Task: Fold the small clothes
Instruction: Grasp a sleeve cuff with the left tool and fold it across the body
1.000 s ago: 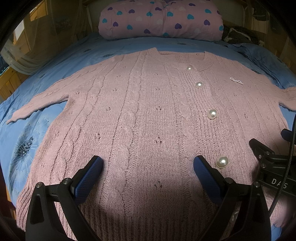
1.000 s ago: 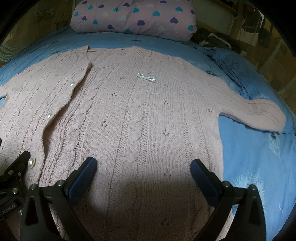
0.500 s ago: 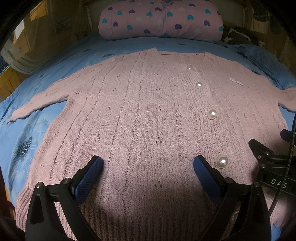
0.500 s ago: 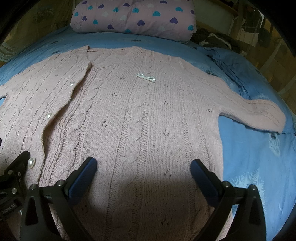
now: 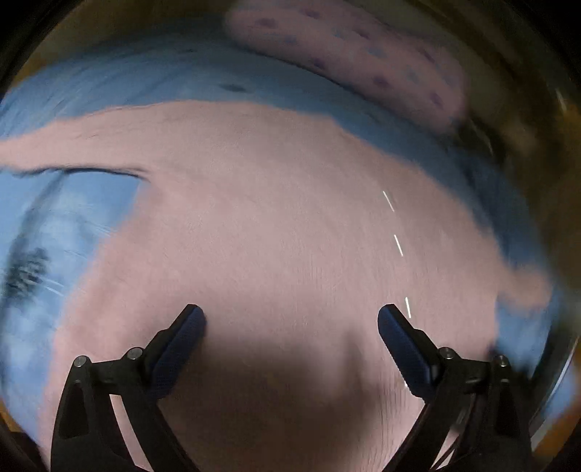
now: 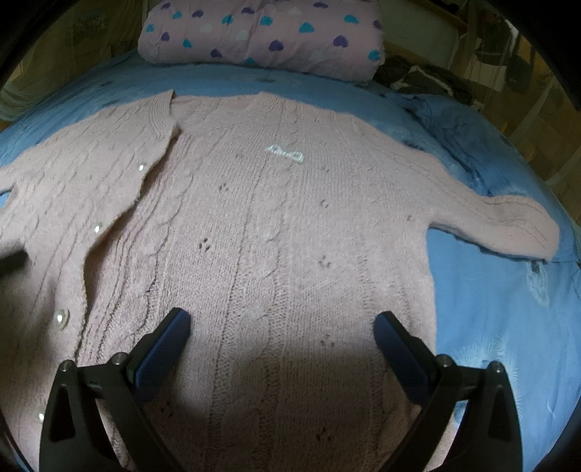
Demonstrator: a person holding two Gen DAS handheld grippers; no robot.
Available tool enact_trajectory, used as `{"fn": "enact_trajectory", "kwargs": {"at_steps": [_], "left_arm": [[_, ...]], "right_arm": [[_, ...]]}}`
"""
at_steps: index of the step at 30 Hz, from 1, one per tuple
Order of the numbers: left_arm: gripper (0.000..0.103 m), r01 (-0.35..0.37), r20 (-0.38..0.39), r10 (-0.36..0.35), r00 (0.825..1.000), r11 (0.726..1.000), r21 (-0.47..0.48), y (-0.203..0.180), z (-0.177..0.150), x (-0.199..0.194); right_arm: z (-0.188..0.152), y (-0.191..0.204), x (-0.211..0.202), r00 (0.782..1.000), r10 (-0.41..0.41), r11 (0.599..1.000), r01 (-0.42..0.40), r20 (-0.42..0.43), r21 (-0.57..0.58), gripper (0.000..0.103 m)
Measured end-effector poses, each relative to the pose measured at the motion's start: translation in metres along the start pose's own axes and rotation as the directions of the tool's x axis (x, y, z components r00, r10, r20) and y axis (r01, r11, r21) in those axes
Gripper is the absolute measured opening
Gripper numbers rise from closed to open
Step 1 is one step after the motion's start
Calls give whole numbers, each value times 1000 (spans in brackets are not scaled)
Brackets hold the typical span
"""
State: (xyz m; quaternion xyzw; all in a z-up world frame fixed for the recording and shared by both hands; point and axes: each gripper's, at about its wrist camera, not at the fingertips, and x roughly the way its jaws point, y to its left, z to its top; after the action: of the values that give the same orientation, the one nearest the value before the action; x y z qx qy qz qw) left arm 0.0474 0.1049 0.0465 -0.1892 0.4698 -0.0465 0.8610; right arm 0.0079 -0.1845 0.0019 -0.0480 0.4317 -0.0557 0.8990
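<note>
A pink cable-knit cardigan point(image 6: 276, 225) with pearl buttons point(image 6: 61, 319) lies flat, front up, on a blue bedsheet point(image 6: 490, 308). Its right sleeve point(image 6: 508, 221) stretches out to the right. My right gripper point(image 6: 281, 326) is open and empty, low over the cardigan's lower right half. The left wrist view is heavily blurred by motion: the cardigan point(image 5: 283, 225) fills it, its left sleeve point(image 5: 72, 141) reaches to the left edge, and my left gripper point(image 5: 290, 319) is open and empty over the lower body.
A pink pillow with heart print point(image 6: 261, 32) lies at the head of the bed, blurred in the left wrist view point(image 5: 345, 61). Dark clothes point(image 6: 425, 80) are piled at the far right corner. Wooden furniture point(image 6: 544, 145) stands beyond the right bed edge.
The left gripper has swung quickly to the left, so its view is smeared and the left sleeve now shows more. The right gripper has barely moved. Both stay open.
</note>
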Motion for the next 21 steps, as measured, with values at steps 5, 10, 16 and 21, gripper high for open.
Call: {"fn": "enact_trajectory", "kwargs": {"at_steps": [5, 10, 16, 21], "left_arm": [[80, -24, 110, 74, 991, 915, -402, 126, 80, -45], [75, -61, 201, 230, 952, 787, -614, 258, 127, -73], [75, -73, 233, 353, 906, 673, -736, 376, 145, -60], [83, -9, 251, 309, 917, 646, -763, 412, 168, -43]], "right_arm": [[6, 8, -40, 982, 112, 993, -105, 153, -56, 102], [16, 2, -43, 975, 108, 994, -108, 192, -9, 102], [12, 5, -10, 992, 79, 997, -77, 93, -29, 102], [11, 3, 20, 987, 153, 988, -154, -49, -22, 101]]}}
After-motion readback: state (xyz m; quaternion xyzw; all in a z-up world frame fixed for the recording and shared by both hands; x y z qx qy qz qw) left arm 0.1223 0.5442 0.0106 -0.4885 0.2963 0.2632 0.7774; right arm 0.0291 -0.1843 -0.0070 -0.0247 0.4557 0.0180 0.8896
